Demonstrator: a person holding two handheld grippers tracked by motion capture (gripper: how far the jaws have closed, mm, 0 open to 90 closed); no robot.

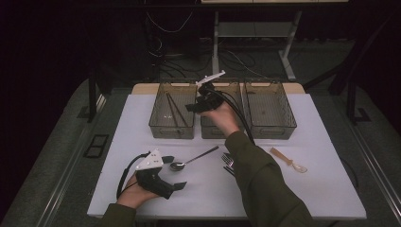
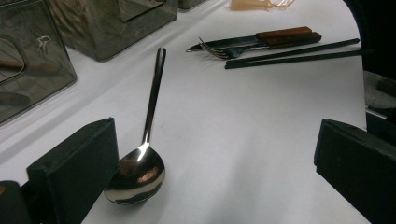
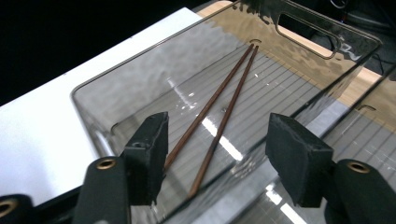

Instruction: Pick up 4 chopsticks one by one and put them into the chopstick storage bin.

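Observation:
A steel spoon (image 1: 194,158) lies on the white table (image 1: 307,189), its bowl toward my left gripper (image 1: 175,172). In the left gripper view the spoon (image 2: 140,172) lies between the wide-open jaws, close by the left one; my left gripper (image 2: 215,172) touches nothing. My right gripper (image 1: 196,101) hangs over the back bins. It (image 3: 219,154) is open and empty above the left clear bin (image 3: 140,70), where a pair of brown chopsticks (image 3: 219,112) lies on the floor. The chopsticks (image 1: 174,109) also show from above.
Three smoky clear bins stand in a row at the back: left (image 1: 161,127), middle (image 1: 213,132), right (image 1: 269,130). A fork and knife with brown handles (image 2: 252,44) and black chopsticks (image 2: 294,53) lie mid-table. A beige-handled utensil (image 1: 288,160) lies at the right.

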